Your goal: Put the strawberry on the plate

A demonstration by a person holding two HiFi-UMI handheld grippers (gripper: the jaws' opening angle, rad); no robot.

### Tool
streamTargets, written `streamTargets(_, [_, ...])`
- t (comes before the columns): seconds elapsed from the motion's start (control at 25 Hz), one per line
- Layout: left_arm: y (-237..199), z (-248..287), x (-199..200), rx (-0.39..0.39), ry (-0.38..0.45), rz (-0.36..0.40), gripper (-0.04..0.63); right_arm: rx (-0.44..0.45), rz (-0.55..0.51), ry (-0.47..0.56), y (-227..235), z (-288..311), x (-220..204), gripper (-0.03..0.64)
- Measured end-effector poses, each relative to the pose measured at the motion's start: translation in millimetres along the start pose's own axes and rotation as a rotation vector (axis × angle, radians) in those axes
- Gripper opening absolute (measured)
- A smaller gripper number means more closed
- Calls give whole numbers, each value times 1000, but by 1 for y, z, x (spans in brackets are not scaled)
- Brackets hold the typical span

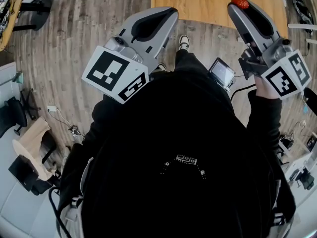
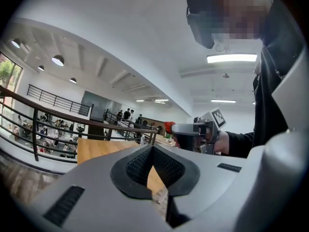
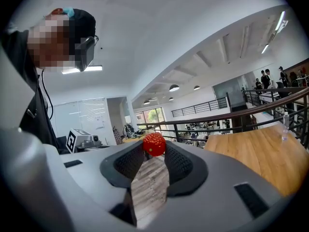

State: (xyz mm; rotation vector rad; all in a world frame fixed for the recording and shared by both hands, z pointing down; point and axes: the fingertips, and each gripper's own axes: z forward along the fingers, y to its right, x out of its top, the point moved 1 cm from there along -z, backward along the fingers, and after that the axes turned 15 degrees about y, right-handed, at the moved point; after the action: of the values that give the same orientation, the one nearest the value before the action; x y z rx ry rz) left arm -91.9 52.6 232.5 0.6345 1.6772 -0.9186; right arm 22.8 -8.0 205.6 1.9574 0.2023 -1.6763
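A red strawberry (image 1: pixel 240 0) sits pinched between the tips of my right gripper (image 1: pixel 237 6), held up in the air over the near edge of a wooden table (image 1: pixel 208 1). In the right gripper view the strawberry (image 3: pixel 154 144) fills the gap at the tips of the right gripper (image 3: pixel 154 148), and both pads press on it. My left gripper (image 1: pixel 170 15) is raised beside it, apart from it. Its jaws meet at the tips with nothing between them (image 2: pixel 152 148). In the left gripper view the strawberry (image 2: pixel 169 127) shows at the right gripper's tip. No plate shows in any view.
The person in black stands on a plank floor (image 1: pixel 89 29) in front of the table. A small screen device (image 1: pixel 221 72) hangs near the right arm. Chairs and bags (image 1: pixel 25 148) lie at the left. A metal railing (image 3: pixel 241 115) runs behind the table (image 3: pixel 256 149).
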Motion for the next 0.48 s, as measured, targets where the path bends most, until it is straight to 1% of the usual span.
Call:
streamTargets(0.12, [-8,16,-10,-2,-17,-10,-2,11,-14,-8,18,14,3,144])
streamTargets(0.24, [-20,32,-19,-2,-27,-18,-2,-2,15,-1,40,17,-4,144])
streamTargets(0.4, [-46,75,-23,-19,-39,-5,-2,-5,17,-2,81,36,-1,144])
streamTargets(0.48, [-49,95,-24,-34,-41,0,-2,-10,8,5,98,40,7,144])
